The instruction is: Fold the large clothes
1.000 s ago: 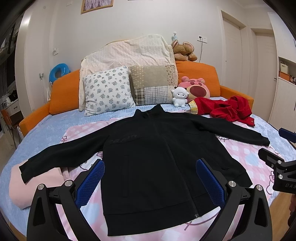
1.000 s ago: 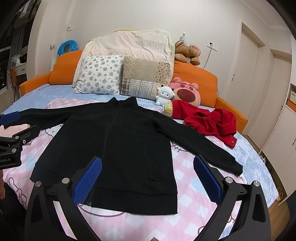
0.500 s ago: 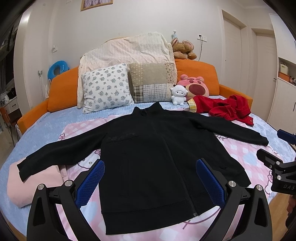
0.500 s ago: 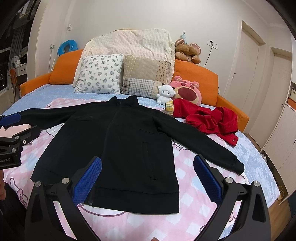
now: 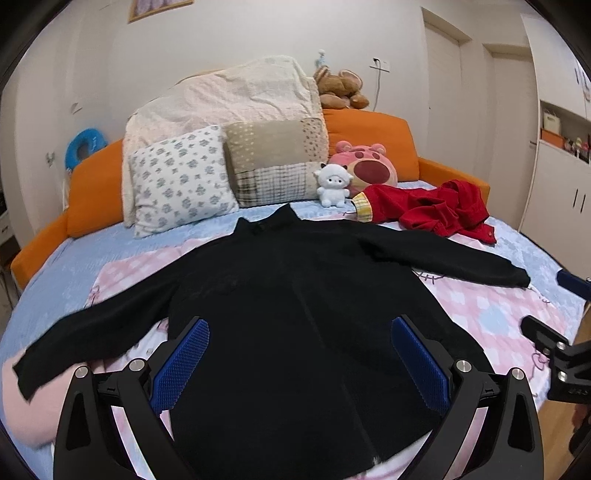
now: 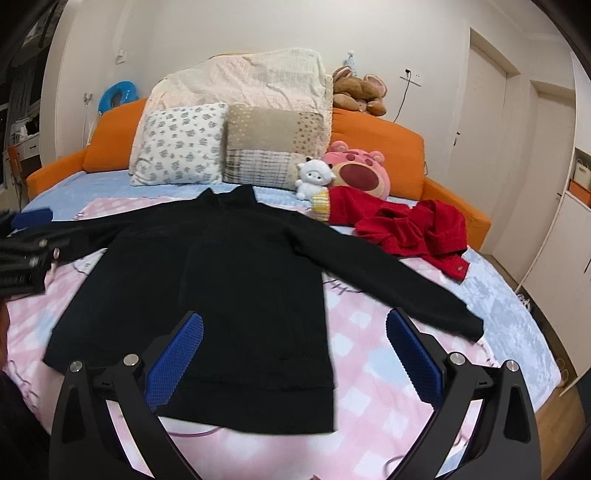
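Both tongs gaping, empty; black jacket (image 5: pixel 295 332) flat on bed, collar at 12; right tongs (image 6: pixel 293 354) nearer right sleeve (image 6: pixel 399 288) at 1

An orange-framed bed (image 6: pixel 454 218) fills the room, its padded headboard (image 6: pixel 376 136) against a plain white wall (image 6: pixel 229 26). Right of the bed stand two pale doors (image 6: pixel 484 122) and white cupboards (image 6: pixel 554 254); wooden floor (image 6: pixel 565 410) shows below them. A framed picture (image 5: pixel 159 5) hangs above the headboard, a wall socket (image 6: pixel 412 75) sits near its right end, and a blue ring (image 6: pixel 118 94) hangs beyond its left end.
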Action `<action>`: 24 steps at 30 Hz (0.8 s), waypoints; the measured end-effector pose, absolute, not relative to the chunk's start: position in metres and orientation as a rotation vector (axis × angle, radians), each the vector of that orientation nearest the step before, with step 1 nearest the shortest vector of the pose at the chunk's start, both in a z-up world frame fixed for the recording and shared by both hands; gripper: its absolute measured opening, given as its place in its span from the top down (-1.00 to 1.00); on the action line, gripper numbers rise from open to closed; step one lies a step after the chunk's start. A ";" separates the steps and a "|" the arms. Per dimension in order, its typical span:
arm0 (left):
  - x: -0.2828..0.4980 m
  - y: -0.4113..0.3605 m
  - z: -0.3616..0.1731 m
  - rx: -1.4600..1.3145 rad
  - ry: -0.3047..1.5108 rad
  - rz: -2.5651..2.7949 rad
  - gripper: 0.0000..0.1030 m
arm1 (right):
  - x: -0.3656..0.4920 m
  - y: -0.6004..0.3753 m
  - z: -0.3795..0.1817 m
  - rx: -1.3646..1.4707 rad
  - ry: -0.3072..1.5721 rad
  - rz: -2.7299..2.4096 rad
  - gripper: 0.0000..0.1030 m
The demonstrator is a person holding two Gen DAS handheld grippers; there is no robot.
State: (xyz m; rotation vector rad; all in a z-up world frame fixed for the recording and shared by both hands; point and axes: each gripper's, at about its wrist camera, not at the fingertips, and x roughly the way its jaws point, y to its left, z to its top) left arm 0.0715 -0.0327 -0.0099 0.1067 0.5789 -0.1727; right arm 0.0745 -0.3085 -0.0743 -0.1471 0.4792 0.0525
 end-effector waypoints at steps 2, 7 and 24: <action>0.096 -0.051 -0.012 0.138 0.582 -0.178 -0.94 | 0.083 -0.327 -0.079 -0.154 0.460 0.050 -0.91; 0.174 -0.102 -0.025 0.182 0.673 -0.254 -0.94 | 0.120 -0.406 -0.090 -0.081 0.460 -0.049 -0.91; 0.378 -0.191 -0.091 0.142 0.885 -0.272 -0.94 | 0.247 -0.705 -0.179 0.543 0.809 -0.155 -0.54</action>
